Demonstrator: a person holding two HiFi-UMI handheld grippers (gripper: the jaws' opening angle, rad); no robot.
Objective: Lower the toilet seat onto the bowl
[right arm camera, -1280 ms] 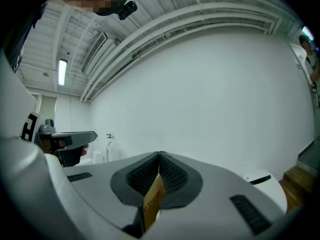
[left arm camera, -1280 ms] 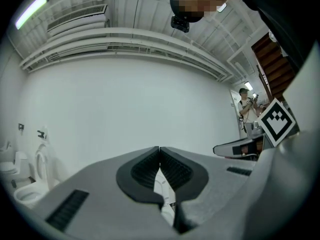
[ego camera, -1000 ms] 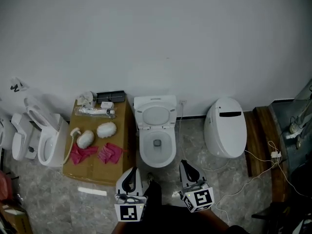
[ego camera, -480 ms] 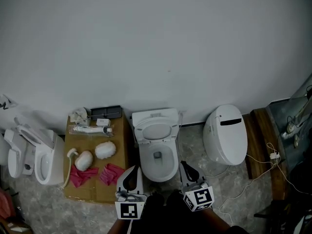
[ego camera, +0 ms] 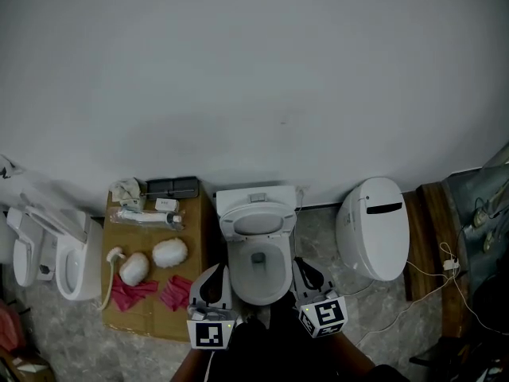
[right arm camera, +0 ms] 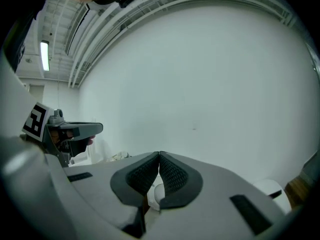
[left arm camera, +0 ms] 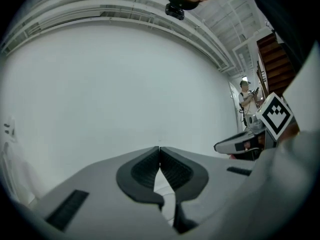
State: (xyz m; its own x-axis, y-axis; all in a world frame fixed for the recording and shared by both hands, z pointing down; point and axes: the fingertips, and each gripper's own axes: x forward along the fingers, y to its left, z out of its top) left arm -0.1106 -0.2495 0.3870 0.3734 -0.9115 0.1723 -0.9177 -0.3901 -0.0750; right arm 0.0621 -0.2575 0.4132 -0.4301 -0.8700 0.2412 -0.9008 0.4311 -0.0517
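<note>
While the left gripper (ego camera: 215, 275) and right gripper (ego camera: 303, 267) flanked the bowl (ego camera: 261, 294), jaws pressed together on nothing, the seat (ego camera: 256, 223) stood raised against the tank (ego camera: 256, 196); packet (ego camera: 145, 216) print was too small to read.

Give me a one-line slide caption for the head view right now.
Left gripper and right gripper, both shut and empty, flank the open toilet bowl; its seat stands raised against the tank.

Four white toilets line the wall: the middle toilet (ego camera: 274, 283), the right toilet (ego camera: 374, 228) and two left toilets (ego camera: 75, 265); one cardboard box (ego camera: 151, 318); on it two pink gloves (ego camera: 131, 291), two white lumps (ego camera: 169, 252), one black tray (ego camera: 171, 186); two grippers, the left gripper (ego camera: 211, 283) and the right gripper (ego camera: 307, 275).
</note>
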